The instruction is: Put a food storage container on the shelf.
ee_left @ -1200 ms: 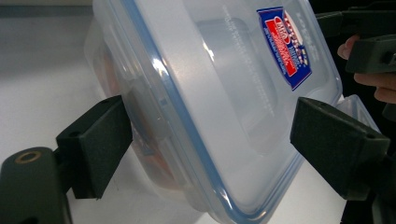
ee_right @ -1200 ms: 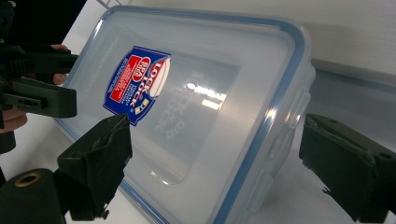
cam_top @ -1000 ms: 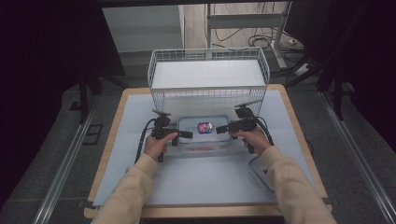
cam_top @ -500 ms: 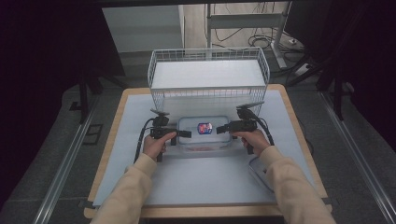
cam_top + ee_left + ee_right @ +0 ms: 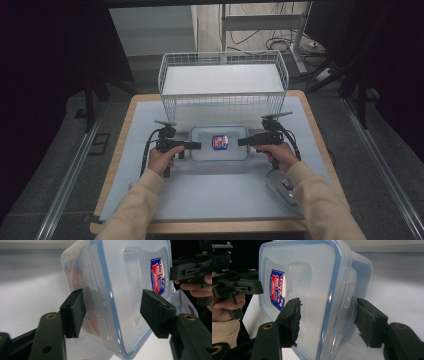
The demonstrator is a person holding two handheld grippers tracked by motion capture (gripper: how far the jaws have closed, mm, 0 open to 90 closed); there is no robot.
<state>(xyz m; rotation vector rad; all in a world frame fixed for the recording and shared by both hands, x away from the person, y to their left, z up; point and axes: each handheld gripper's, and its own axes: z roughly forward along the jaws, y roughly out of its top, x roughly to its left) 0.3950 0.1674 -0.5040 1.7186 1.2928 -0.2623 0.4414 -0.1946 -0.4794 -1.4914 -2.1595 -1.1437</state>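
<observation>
Tabletop (image 5: 150,200) with pale mat, wire basket (image 5: 223,80) at the far edge. Clear plastic container (image 5: 219,143) with blue-rimmed snap lid sits flat mid-tabletop, just in front of the basket. A second, smaller lidded box (image 5: 281,186) lies near the person's right forearm.

Left claw (image 5: 113,312) straddles the container's left short end, right claw (image 5: 328,320) the right short end. Both have just been closing, with the container's edge between the jaws. Left: one pad against the wall by the latch flap, the other apart from the lid. Right: one pad looks to be touching the lid, the other is short of the side. Neither pinches yet.

Handling, my read:
- Rigid thin-wall plastic, probably light; something reddish shows inside.
- Smooth and glossy, so slippery under the pads.
- Best hold: lid rim plus wall at each short end, beside the latch flaps, not on them.
- Lift both ends together, level.
</observation>
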